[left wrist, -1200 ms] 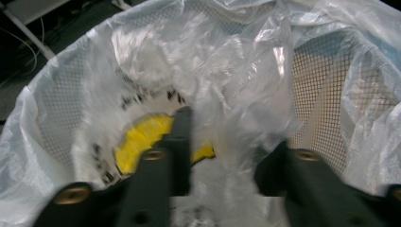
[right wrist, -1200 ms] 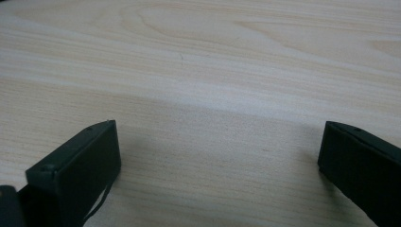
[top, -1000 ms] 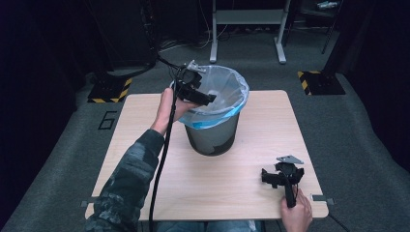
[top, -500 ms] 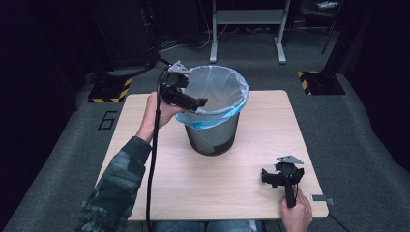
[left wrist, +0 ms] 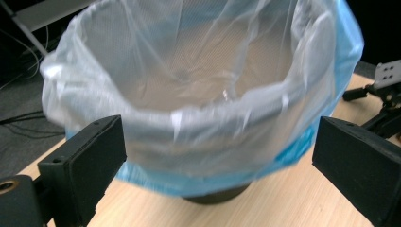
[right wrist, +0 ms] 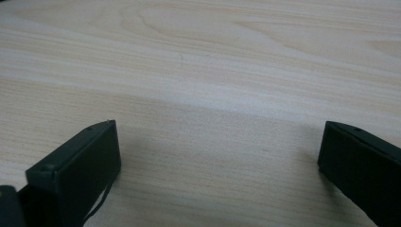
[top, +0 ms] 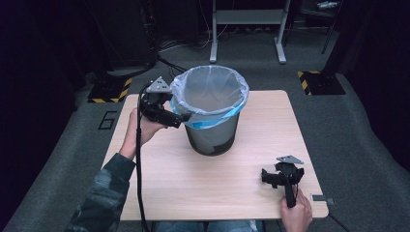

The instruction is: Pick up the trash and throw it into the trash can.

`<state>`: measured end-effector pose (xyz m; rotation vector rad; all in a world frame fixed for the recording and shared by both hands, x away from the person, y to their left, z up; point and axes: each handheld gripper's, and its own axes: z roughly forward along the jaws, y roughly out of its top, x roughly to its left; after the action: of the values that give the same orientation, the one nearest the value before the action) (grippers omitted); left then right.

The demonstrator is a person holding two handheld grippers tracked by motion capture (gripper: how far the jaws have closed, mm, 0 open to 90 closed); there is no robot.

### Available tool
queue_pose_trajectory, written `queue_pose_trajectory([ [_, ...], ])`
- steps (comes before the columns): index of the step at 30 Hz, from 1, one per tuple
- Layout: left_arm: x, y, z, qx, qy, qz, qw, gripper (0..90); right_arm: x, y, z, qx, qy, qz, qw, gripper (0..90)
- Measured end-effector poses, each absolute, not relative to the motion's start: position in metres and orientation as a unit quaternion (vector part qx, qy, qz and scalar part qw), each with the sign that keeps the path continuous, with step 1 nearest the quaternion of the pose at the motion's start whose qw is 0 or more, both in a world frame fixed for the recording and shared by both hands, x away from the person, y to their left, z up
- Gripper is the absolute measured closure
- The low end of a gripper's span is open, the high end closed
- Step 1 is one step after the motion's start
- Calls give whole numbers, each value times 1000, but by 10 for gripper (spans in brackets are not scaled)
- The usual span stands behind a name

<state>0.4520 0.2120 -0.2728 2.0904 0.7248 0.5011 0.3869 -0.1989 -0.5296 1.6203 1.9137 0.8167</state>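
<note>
A dark round bin stands at the table's middle, lined with a clear bag whose blue edge folds over the rim. My left gripper is held off the table beside the bin's left rim, open, with its jaws pointing at the bag. In the left gripper view the bag lies just ahead, between the widely parted jaws of the left gripper, and nothing is held. My right gripper rests near the front right corner. Its jaws stand open over bare wood in the right gripper view.
The bin sits on a light wooden table with grey carpet around it. A black cable trails from the left gripper along the sleeve. A metal stand is on the floor behind. The right gripper shows far off in the left gripper view.
My left gripper has drawn back from over the bin's rim, moving left and toward the person, and is now beside the bin. The right gripper has not moved.
</note>
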Motion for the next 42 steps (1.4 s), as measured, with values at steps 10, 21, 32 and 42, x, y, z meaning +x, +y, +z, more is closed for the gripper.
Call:
queue_pose_trajectory([
  [10, 445, 251, -307, 830, 326, 197, 408, 23, 387, -199, -530, 595, 703, 300, 250, 0],
  [21, 434, 285, -345, 820, 353, 196, 405, 25, 387, -199, -530, 595, 703, 300, 250, 0],
  [32, 426, 310, -386, 812, 384, 181, 400, 18, 387, -199, -530, 595, 703, 300, 250, 0],
  [42, 416, 332, -429, 803, 422, 158, 389, 13, 387, -199, -530, 595, 703, 300, 250, 0],
])
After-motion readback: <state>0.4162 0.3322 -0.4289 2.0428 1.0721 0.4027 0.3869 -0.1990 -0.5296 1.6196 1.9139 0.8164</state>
